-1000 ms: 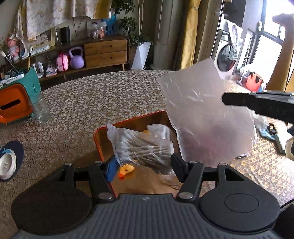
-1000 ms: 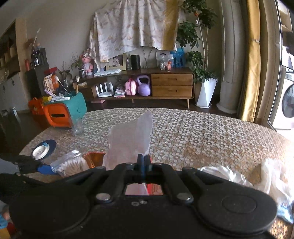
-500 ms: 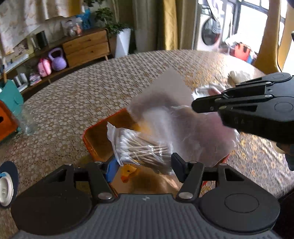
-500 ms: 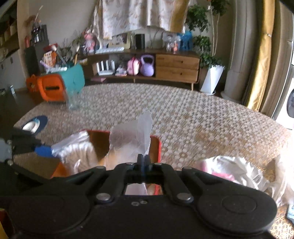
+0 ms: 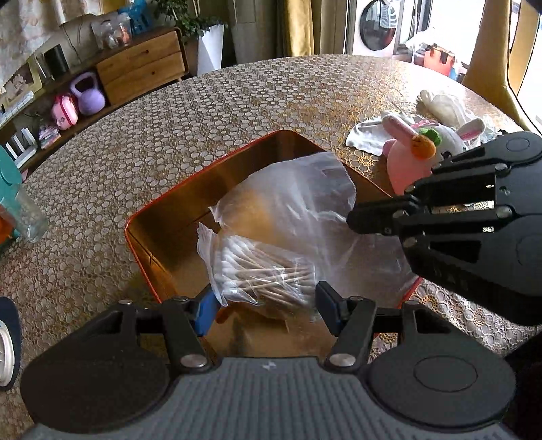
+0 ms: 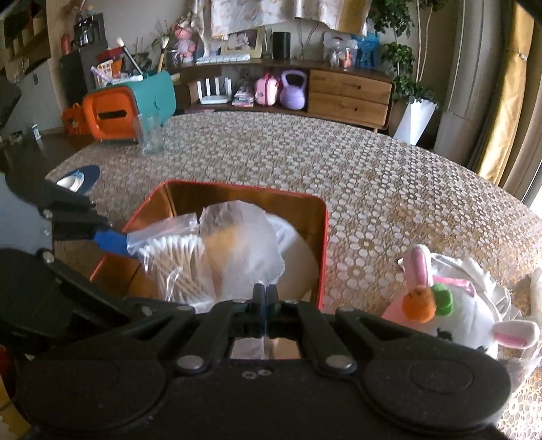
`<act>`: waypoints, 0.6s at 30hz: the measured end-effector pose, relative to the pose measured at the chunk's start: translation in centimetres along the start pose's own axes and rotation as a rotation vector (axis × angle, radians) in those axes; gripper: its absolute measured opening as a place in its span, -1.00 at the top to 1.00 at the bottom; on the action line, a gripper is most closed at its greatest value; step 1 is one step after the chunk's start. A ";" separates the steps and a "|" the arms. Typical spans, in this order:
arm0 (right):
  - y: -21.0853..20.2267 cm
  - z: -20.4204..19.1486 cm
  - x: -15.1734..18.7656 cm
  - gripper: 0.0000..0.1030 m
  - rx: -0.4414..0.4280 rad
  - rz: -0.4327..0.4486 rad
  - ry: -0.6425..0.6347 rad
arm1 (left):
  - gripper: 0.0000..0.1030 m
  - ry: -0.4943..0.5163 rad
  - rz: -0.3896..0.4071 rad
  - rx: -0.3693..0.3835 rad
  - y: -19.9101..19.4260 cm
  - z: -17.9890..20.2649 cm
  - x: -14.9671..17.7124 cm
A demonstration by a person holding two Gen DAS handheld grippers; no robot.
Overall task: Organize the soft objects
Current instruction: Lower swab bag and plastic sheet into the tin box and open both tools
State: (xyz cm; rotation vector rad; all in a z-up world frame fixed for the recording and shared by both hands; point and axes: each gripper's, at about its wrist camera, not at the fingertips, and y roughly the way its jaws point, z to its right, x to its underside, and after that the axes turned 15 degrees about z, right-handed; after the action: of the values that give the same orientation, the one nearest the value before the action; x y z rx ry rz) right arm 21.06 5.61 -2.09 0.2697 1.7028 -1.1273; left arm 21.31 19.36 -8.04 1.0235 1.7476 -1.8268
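Bags (image 5: 271, 267) crowd box rim (image 5: 189, 182).

Purple kettlebell (image 6: 293, 89) beside wooden drawers (image 6: 350, 96).

**A sunlit living room behind the round desk**

A patterned cloth of pale ovals covers the round desk (image 6: 372, 176). Along the far wall runs a low wooden sideboard (image 6: 350, 91) with two drawers; a purple kettlebell (image 6: 293, 89) and a pink case (image 6: 265, 89) sit on its open shelf. A leafy plant in a white pot (image 6: 414, 120) stands beside it. Mustard curtains (image 6: 508, 101) hang at the right. A washing machine (image 5: 376, 27) stands in bright daylight.
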 end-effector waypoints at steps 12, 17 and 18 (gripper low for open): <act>-0.3 0.3 0.2 0.51 -0.049 -0.004 0.037 | -0.43 -0.004 0.006 0.007 -0.6 -0.2 0.0; -1.2 0.6 -0.1 0.41 -0.056 0.015 0.053 | -0.44 -0.017 0.012 -0.005 -1.3 -0.4 0.0; -1.4 0.7 -0.1 0.39 -0.057 0.020 0.056 | -0.44 -0.019 0.016 -0.009 -1.6 -0.5 0.0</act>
State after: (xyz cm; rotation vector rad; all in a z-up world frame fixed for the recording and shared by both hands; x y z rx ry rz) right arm 20.64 4.37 -1.23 0.2838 1.7749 -1.0635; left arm 20.23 20.01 -6.94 1.0107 1.7297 -1.8113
